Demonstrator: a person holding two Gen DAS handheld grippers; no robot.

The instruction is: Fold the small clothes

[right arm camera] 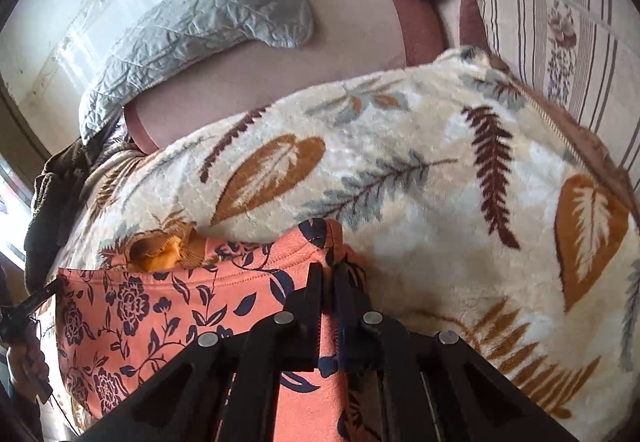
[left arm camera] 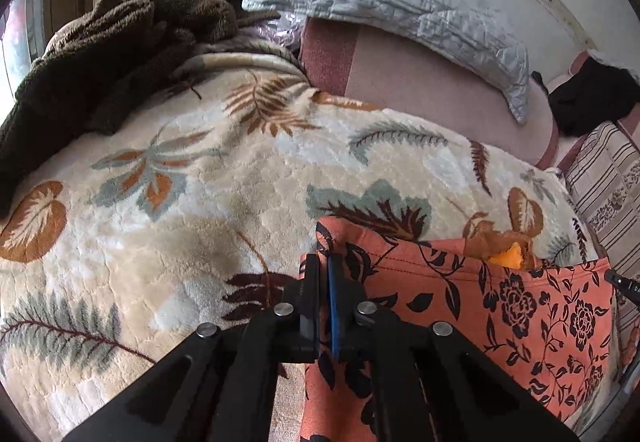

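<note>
Jaws of left gripper [left arm camera: 325,270] and right gripper [right arm camera: 329,276] pinching opposite corners of orange floral garment [left arm camera: 520,306] over leaf-patterned fleece blanket [left arm camera: 200,181].

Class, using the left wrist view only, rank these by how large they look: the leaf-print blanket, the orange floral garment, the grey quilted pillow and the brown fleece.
1. leaf-print blanket, clearly largest.
2. orange floral garment, though it lies nearest the camera, which enlarges it.
3 and 4. grey quilted pillow and brown fleece look alike in size; not ranked.
</note>
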